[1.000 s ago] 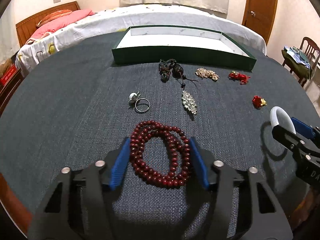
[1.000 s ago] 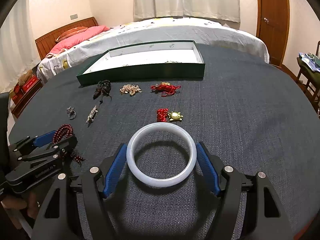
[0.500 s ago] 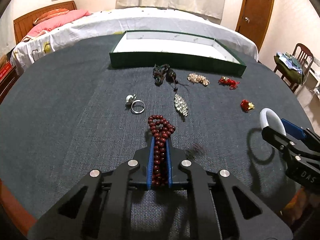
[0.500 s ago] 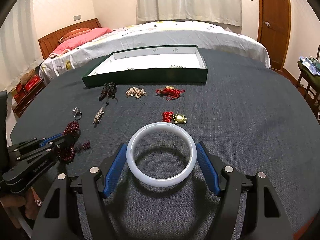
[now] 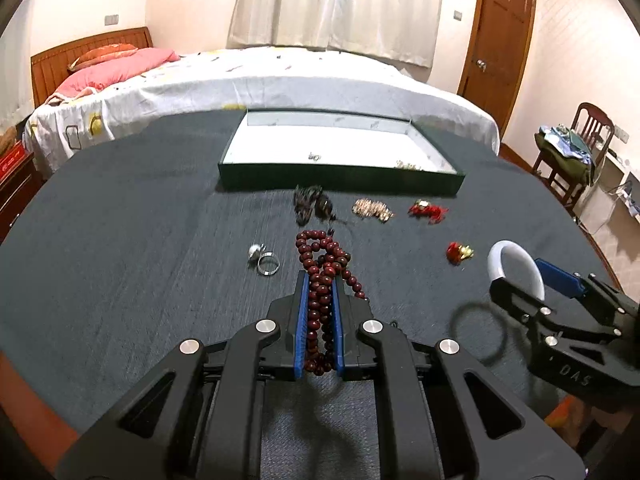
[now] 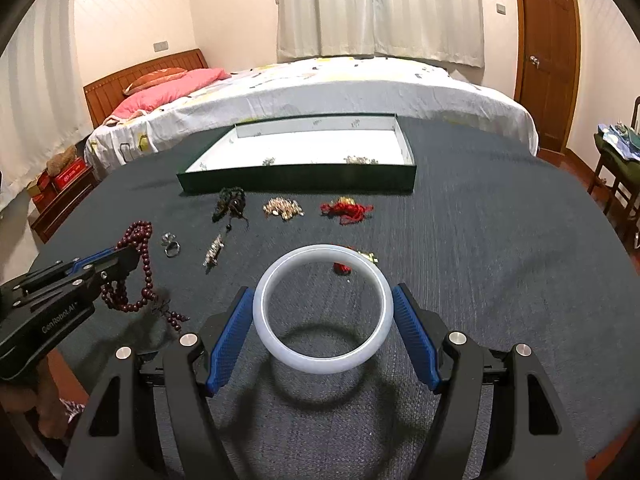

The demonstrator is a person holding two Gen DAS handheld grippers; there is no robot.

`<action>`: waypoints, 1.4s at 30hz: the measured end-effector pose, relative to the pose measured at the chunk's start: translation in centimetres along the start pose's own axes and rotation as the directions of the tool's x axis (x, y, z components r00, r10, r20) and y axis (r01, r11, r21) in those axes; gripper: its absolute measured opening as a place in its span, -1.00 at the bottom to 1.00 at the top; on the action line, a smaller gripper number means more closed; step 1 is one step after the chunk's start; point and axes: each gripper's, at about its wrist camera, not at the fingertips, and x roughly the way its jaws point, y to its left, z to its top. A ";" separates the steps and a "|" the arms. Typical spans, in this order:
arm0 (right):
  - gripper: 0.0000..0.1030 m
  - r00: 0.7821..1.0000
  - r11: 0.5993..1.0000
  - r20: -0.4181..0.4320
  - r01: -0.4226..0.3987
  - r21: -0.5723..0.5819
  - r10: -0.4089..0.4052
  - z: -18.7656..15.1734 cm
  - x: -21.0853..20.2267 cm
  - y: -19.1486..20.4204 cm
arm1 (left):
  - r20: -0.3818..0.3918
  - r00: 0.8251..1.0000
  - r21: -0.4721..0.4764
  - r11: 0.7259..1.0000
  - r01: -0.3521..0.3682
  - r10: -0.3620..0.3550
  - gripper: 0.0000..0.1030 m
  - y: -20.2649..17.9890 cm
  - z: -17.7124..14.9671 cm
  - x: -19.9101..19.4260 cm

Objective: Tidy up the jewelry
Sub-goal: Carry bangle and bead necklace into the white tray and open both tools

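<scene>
My left gripper is shut on a dark red bead necklace and holds it above the dark cloth; in the right wrist view the necklace hangs from it in loops. My right gripper is shut on a white bangle, lifted off the table with its shadow below. The bangle also shows in the left wrist view. A green tray with a white floor lies at the back and holds a few small pieces.
On the cloth lie silver rings, a dark tassel piece, a gold chain cluster, a red knot, a red and gold charm and a crystal brooch. A bed stands behind, a chair right.
My left gripper closed on the red bead necklace and lifted it off the cloth. My right gripper rose with the white bangle in it.
</scene>
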 end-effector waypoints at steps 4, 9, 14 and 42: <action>0.33 1.000 1.000 0.024 -0.003 -0.008 0.003 0.9 -0.4 0.3 | 0.025 1.000 0.002 1.000 0.010 -0.010 -0.79 -0.3 1.0 -0.5; 0.33 0.998 1.000 0.059 -0.007 -0.007 0.007 2.7 -0.6 0.3 | 0.057 0.998 0.008 1.000 0.022 -0.022 -0.79 -0.6 2.8 -0.6; 0.33 0.995 1.000 0.103 -0.009 0.007 0.009 5.7 -0.2 -0.5 | 0.101 0.994 0.018 0.999 0.035 -0.036 -0.79 -0.7 5.9 0.3; 0.33 0.997 0.999 -0.076 0.028 0.045 -0.024 20.5 22.4 -5.1 | -0.102 0.994 -0.021 0.999 -0.032 0.030 -0.79 3.6 21.4 23.8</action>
